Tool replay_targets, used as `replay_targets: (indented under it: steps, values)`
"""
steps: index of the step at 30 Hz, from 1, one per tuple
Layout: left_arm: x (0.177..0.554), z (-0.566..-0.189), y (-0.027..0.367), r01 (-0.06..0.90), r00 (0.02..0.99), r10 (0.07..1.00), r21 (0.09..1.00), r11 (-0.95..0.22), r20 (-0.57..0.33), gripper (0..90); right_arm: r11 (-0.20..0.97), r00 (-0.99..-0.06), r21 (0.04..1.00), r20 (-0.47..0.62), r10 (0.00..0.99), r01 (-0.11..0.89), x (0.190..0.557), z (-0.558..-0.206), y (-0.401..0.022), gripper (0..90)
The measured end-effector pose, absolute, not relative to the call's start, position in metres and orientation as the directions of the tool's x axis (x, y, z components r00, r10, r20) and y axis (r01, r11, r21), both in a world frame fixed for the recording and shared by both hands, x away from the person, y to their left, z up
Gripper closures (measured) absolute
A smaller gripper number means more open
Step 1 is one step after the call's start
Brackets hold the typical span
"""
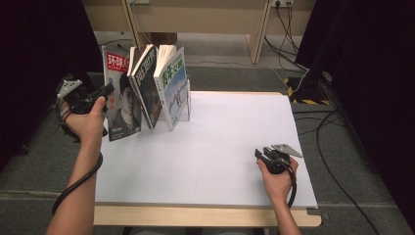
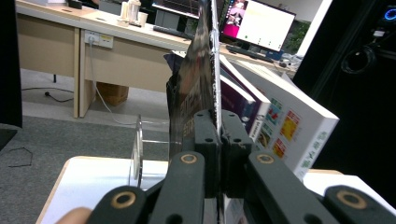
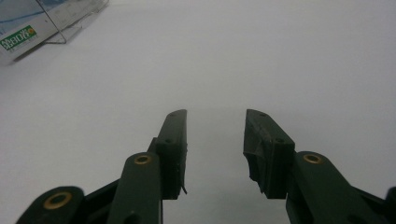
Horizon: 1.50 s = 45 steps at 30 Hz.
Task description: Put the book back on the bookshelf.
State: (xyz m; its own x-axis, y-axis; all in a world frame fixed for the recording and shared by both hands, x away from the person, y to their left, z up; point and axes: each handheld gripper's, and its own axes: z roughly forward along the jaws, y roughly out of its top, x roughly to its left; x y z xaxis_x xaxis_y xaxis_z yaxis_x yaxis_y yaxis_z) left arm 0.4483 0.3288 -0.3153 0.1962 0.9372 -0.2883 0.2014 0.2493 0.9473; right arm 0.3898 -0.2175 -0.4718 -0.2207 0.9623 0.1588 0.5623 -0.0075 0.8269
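At table's far left, left claw (image 1: 108,89) pinching the portrait magazine (image 1: 122,105) edge, upright, right claw (image 1: 260,155) spread, well apart.

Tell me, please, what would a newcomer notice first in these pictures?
First, three magazines standing in a leaning row at the far left of the white table. The left tongs are shut on the edge of the leftmost one, the portrait magazine; the left gripper view shows its thin cover pinched between the jaws. The right tongs rest open on the table near its right edge, holding nothing.
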Motion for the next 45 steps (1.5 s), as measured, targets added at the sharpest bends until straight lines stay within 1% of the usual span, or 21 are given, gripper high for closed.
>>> replay_targets:
  steps: [12,17,22,26,33,37,39,41,45]
  values:
    - [0.470,-0.313,0.322,0.215,0.183,0.952,0.955,0.206,-0.247,86.8,-0.012,-0.217,0.826,0.162,0.963,0.563,0.389,-0.472,-0.219,60.1]
    - [0.480,-0.309,0.323,0.195,0.174,0.954,0.958,0.210,-0.245,86.8,-0.011,-0.219,0.824,0.163,0.962,0.566,0.389,-0.472,-0.218,60.2]
    - [0.492,-0.310,0.320,0.159,0.205,0.954,0.969,0.187,-0.218,86.7,-0.006,-0.222,0.823,0.160,0.962,0.568,0.389,-0.473,-0.217,60.2]
    - [0.500,-0.312,0.319,0.156,0.202,0.956,0.971,0.182,-0.212,86.7,0.004,-0.227,0.824,0.151,0.962,0.567,0.390,-0.475,-0.217,60.1]
    - [0.513,-0.323,0.324,0.178,0.164,0.969,0.972,0.153,-0.183,86.6,0.004,-0.228,0.822,0.153,0.962,0.569,0.389,-0.475,-0.215,60.3]
    - [0.510,-0.328,0.330,0.174,0.156,0.973,0.974,0.145,-0.172,86.5,0.015,-0.234,0.823,0.144,0.961,0.567,0.389,-0.475,-0.215,60.3]
    - [0.506,-0.330,0.333,0.165,0.148,0.978,0.979,0.119,-0.144,86.4,0.015,-0.235,0.823,0.145,0.961,0.568,0.389,-0.475,-0.214,60.3]
    - [0.503,-0.331,0.337,0.162,0.157,0.977,0.980,0.116,-0.142,86.1,0.025,-0.240,0.826,0.135,0.961,0.563,0.389,-0.475,-0.214,60.3]
    - [0.489,-0.335,0.345,0.149,0.166,0.981,0.986,0.071,-0.096,84.9,0.018,-0.242,0.827,0.143,0.960,0.562,0.388,-0.474,-0.213,60.3]
